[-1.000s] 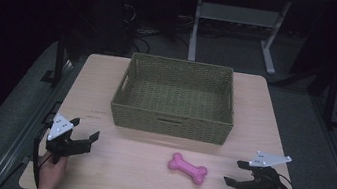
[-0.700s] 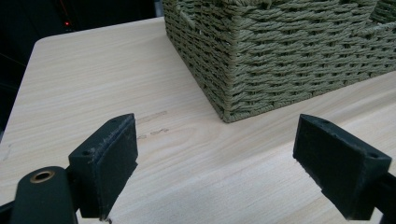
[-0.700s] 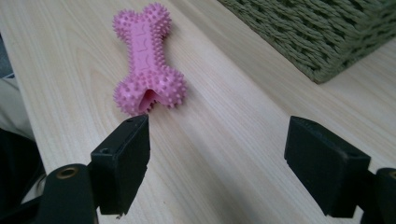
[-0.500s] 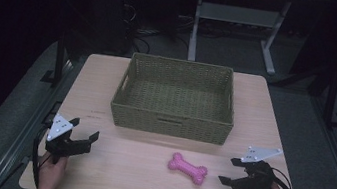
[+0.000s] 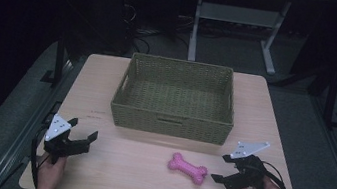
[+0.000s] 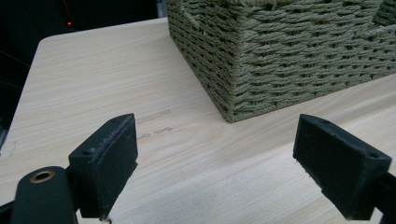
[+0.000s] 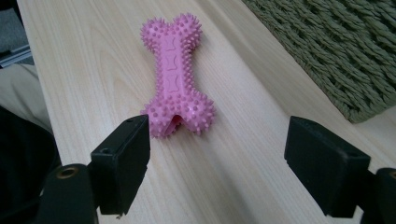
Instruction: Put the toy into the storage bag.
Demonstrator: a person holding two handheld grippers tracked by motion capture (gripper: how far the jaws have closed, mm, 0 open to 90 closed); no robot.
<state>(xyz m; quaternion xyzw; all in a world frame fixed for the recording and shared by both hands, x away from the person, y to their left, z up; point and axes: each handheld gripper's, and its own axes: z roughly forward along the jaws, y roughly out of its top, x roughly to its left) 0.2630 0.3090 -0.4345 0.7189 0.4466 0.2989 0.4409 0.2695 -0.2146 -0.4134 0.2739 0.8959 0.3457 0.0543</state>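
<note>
Right gripper jaws stood wide apart, just short of the pink spiked bone toy at its 9 o'clock. The toy lay on the table, at 6 o'clock of the wicker basket. Left gripper also gaped, empty.

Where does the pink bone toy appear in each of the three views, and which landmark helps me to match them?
High view: the pink bone toy lies on the table in front of the basket, just left of the right gripper.
Left gripper view: I find no toy there; a corner of the basket stands ahead.
Right gripper view: the toy lies ahead, nearer the left jaw.
Shared landmark: the woven green basket.
</note>
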